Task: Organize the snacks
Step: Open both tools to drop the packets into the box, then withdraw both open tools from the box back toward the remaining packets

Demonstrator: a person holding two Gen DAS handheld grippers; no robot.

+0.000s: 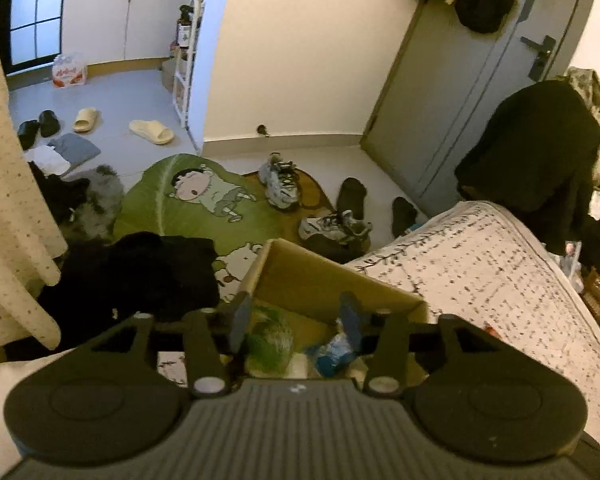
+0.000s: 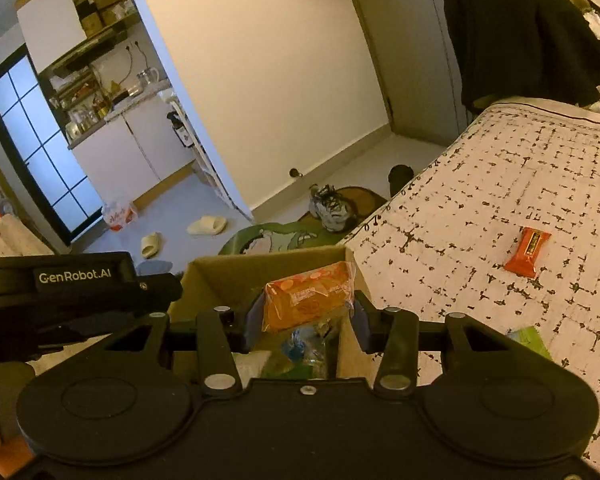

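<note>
The cardboard box (image 2: 220, 280) is matt brown paperboard with raw-cut edges. The orange snack packet (image 2: 306, 296) in the right tool (image 2: 306, 320) is glossy, crinkled plastic film; the orange bar wrapper (image 2: 527, 251), at 3 o'clock of it on the bed, shines likewise. The bedsheet (image 2: 500, 184) is soft matt printed cloth. Both tools, the left tool (image 1: 296, 316) included, are matt black plastic with bright metal pins. The leaf rug (image 1: 152, 196) looks like smooth printed fabric.

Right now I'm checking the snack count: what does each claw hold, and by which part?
The right claw pinches the orange plastic snack packet by its two short ends, above the open cardboard box. The left claw holds nothing.
</note>
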